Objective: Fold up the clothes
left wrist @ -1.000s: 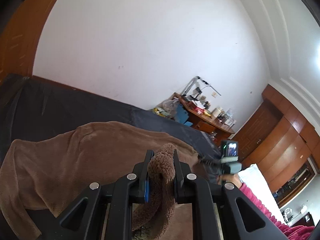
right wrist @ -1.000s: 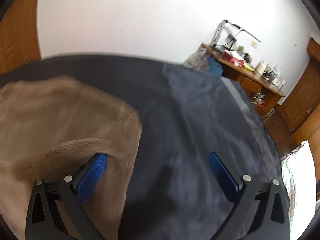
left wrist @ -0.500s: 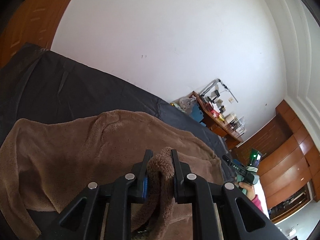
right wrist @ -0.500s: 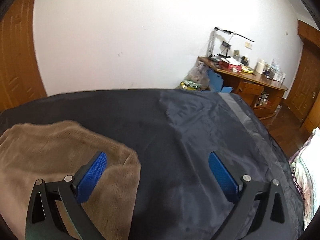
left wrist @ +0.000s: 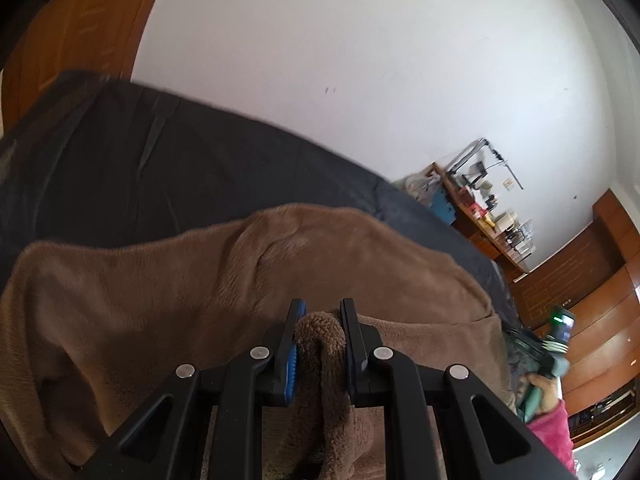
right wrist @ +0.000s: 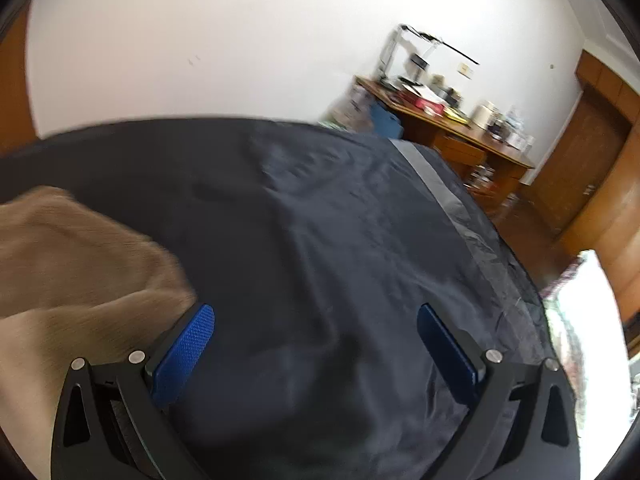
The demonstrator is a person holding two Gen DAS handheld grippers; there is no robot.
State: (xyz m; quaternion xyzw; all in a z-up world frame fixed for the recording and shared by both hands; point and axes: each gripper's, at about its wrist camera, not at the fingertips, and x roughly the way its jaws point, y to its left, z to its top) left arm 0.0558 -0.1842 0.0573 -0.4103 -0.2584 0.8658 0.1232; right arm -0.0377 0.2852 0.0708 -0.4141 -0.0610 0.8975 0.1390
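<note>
both claws are showing black frames, silver screws and blue ribbed pads; a pink sleeve is covering the wrist.

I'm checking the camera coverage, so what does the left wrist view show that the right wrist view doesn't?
Only the left wrist view shows the left gripper shut on a bunched fold of the brown fleece garment, plus the person's pink sleeve. Only the right wrist view shows the right gripper, its jaws wide open over the dark sheet, holding nothing. Both show the garment, the sheet and the cluttered wooden desk.
</note>
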